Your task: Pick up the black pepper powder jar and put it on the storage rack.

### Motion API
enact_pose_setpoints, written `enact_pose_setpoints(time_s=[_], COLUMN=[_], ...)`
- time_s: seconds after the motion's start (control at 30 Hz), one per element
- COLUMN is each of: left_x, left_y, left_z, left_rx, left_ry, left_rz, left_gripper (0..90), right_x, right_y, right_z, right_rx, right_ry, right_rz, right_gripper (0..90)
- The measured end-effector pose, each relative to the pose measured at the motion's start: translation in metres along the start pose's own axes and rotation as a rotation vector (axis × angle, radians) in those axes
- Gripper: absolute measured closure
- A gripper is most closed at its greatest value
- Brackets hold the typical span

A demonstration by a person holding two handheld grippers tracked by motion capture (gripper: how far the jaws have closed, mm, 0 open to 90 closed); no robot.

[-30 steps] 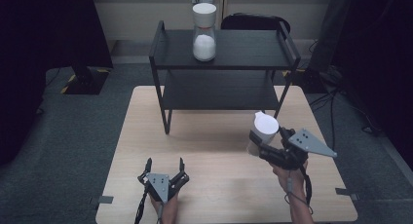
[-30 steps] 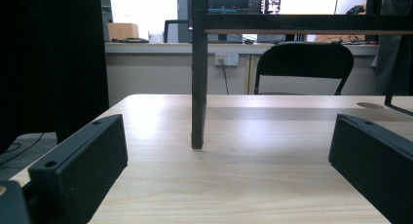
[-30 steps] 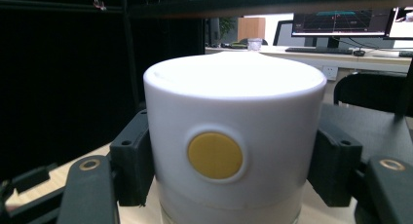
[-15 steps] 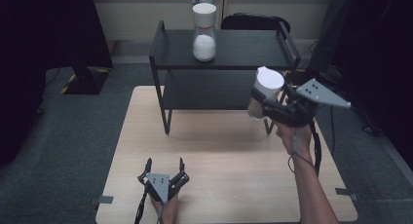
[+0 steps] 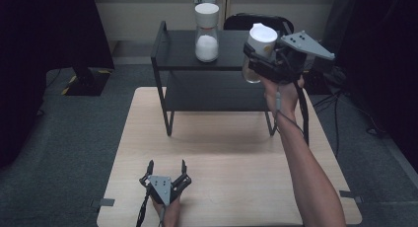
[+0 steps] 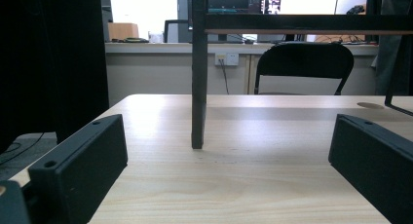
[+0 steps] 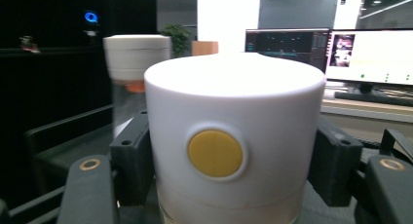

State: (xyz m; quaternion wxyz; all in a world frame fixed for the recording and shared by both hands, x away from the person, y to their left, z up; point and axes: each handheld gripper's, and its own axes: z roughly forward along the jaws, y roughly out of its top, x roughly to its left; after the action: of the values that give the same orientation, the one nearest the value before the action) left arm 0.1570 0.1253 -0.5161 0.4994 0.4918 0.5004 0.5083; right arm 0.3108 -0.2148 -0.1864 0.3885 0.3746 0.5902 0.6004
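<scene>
My right gripper (image 5: 259, 59) is shut on a glass jar (image 5: 258, 54) with a white lid, held upright in the air at the right end of the black shelf's top board (image 5: 182, 52). In the right gripper view the white lid (image 7: 234, 151) with its yellow button sits between the black jaws. A second white-lidded jar (image 5: 206, 25) (image 7: 134, 83) with white contents stands on the top board, left of the held one. My left gripper (image 5: 166, 173) rests open on the wooden table (image 5: 226, 153) near its front edge, its jaws wide apart around bare wood (image 6: 229, 185).
The black two-level shelf stands across the table's far half; its front left leg (image 6: 197, 73) rises ahead of the left gripper. A black chair (image 6: 304, 68) sits behind the table. Monitors (image 7: 370, 56) glow in the background on the right.
My right gripper has lifted the jar from just above the table up and away, to the level of the shelf's top board at its right end. The left gripper has stayed put.
</scene>
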Motion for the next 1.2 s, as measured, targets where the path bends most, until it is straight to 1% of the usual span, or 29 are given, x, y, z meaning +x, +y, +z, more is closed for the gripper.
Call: enact_pose_setpoints(time_s=[0.13, 0.37, 0.43, 0.47, 0.63, 0.77, 0.87, 1.03, 1.13, 1.17, 1.2], left_x=[0.000, 0.000, 0.000, 0.000, 0.000, 0.000, 0.000, 0.000, 0.000, 0.000, 0.000], left_y=[0.000, 0.000, 0.000, 0.000, 0.000, 0.000, 0.000, 0.000, 0.000, 0.000, 0.000], left_z=[0.000, 0.000, 0.000, 0.000, 0.000, 0.000, 0.000, 0.000, 0.000, 0.000, 0.000], left_rx=[-0.003, -0.001, -0.001, -0.001, -0.001, -0.001, -0.001, -0.001, -0.001, -0.001, -0.001], left_ry=[0.001, 0.000, 0.000, 0.000, 0.000, 0.000, 0.000, 0.000, 0.000, 0.000, 0.000], left_rz=[-0.002, 0.000, 0.000, 0.000, -0.001, 0.000, 0.000, -0.001, 0.000, -0.001, 0.000], left_gripper=[0.0, 0.0, 0.0, 0.0, 0.0, 0.0, 0.0, 0.0, 0.0, 0.0, 0.0], right_x=[0.007, 0.008, 0.009, 0.010, 0.011, 0.015, 0.016, 0.012, 0.013, 0.012, 0.012], right_y=[0.005, 0.006, 0.006, 0.006, 0.006, 0.009, 0.010, 0.011, 0.010, 0.009, 0.009], right_z=[0.020, 0.045, 0.050, 0.053, 0.064, 0.069, 0.070, 0.069, 0.068, 0.069, 0.069], right_rx=[0.003, 0.002, 0.001, 0.002, 0.008, 0.026, 0.033, 0.037, 0.032, 0.033, 0.034], right_ry=[-0.058, -0.124, -0.133, -0.137, -0.137, -0.137, -0.139, -0.129, -0.132, -0.131, -0.129], right_rz=[0.013, 0.061, 0.057, 0.048, 0.041, 0.004, -0.009, 0.001, 0.007, 0.012, 0.016], right_gripper=[30.3, 30.3, 30.3, 30.3, 30.3, 30.2, 30.2, 30.1, 29.6, 28.0, 21.9])
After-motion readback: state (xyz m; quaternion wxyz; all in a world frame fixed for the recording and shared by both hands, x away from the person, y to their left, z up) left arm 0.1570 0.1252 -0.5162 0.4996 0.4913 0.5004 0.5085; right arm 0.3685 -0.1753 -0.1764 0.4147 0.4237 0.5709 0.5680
